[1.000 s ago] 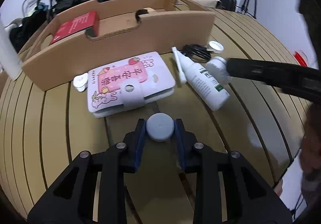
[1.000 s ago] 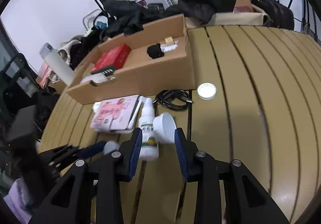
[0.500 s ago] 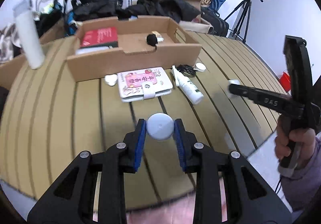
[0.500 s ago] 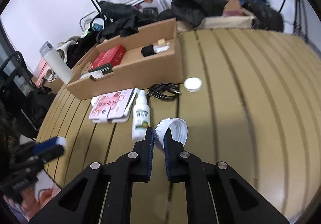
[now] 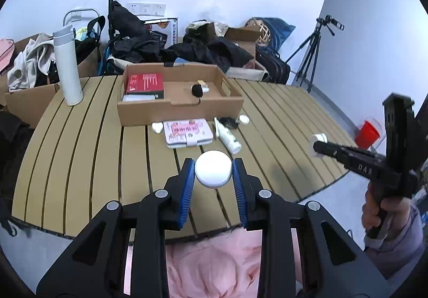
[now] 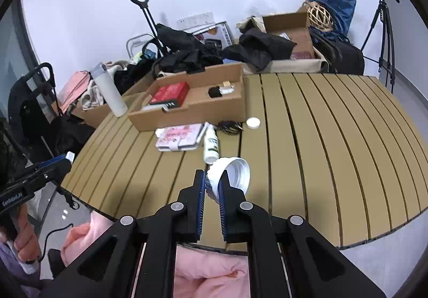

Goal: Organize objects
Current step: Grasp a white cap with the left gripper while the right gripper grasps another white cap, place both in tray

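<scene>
Both tongs have come up and back from the clutter by the box [image 5: 182, 108] and now hang over the near edge of the bench [image 5: 80, 164]. The left tongs [image 5: 213, 175] are closed on a white puck [image 5: 213, 173], its round sides squeezed between the blue pads, as they were a second ago. The right tongs [image 6: 211, 185] were standing open around the ribbed white cap [image 6: 232, 173] a second ago; they have since closed nearly flat and now pinch its rim, so the cap rides in the air, tilted with its open side showing.

So two small pieces are off the bench and in hand. The bottle [image 6: 210, 144] lies on its side near the middle of the bench, beside the pink case [image 6: 179, 136], with the cable [image 6: 230, 127] and a small lid [image 6: 253, 123] just in front of the box. My guess is that cap and puck belong together, or that both go to the box next.
</scene>
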`<state>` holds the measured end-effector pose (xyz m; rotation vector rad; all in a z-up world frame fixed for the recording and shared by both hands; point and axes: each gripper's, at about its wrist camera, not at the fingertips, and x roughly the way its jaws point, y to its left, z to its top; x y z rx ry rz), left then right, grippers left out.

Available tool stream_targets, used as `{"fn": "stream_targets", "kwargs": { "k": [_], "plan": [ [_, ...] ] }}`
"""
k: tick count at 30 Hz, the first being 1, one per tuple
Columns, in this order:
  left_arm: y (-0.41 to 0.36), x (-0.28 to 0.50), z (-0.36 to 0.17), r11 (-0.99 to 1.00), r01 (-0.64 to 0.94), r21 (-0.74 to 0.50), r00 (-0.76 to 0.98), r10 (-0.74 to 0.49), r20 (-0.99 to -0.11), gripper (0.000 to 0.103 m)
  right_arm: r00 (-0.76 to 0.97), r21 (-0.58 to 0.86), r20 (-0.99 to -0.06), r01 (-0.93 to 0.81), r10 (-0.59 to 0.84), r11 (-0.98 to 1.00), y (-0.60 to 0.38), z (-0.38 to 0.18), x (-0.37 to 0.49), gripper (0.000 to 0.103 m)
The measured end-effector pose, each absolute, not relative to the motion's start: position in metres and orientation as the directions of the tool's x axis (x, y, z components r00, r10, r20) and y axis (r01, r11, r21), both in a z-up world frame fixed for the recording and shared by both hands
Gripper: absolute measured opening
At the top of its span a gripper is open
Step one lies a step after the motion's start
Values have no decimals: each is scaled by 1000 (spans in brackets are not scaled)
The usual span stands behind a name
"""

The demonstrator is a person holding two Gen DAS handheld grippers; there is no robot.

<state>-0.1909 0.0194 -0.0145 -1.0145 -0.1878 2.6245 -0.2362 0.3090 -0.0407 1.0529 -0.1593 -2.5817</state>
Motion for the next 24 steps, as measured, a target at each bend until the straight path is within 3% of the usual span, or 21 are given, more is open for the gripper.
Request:
{"fn": "stream_targets", "kwargs": {
  "k": [6,12,15,18,24],
  "plan": [
    [13,-263,9,-936,-268,-227,-690,351,-633,25,-666,225,-632,331,-396,-916,293,-12,-274,11],
    [13,-422,2,-943,-163,-292,-611,328,-721,25,-625,249,-630,400,-461,-882,259,17,-391,11],
    [18,-487,-20,-943,-126,-309,-578,323,-750,25,-588,259,-682,361,-434,-896,236,4,-470,11],
    [24,-550,-56,-970,-74,-233,-562,234,-794,25,-503,303,-745,330,-438,-894,207,-31,-553,11],
    [33,-600,-119,-987,-49,-155,-484,159,-861,26,-408,334,-809,273,-423,-902,182,-102,-631,11]
  ]
}}
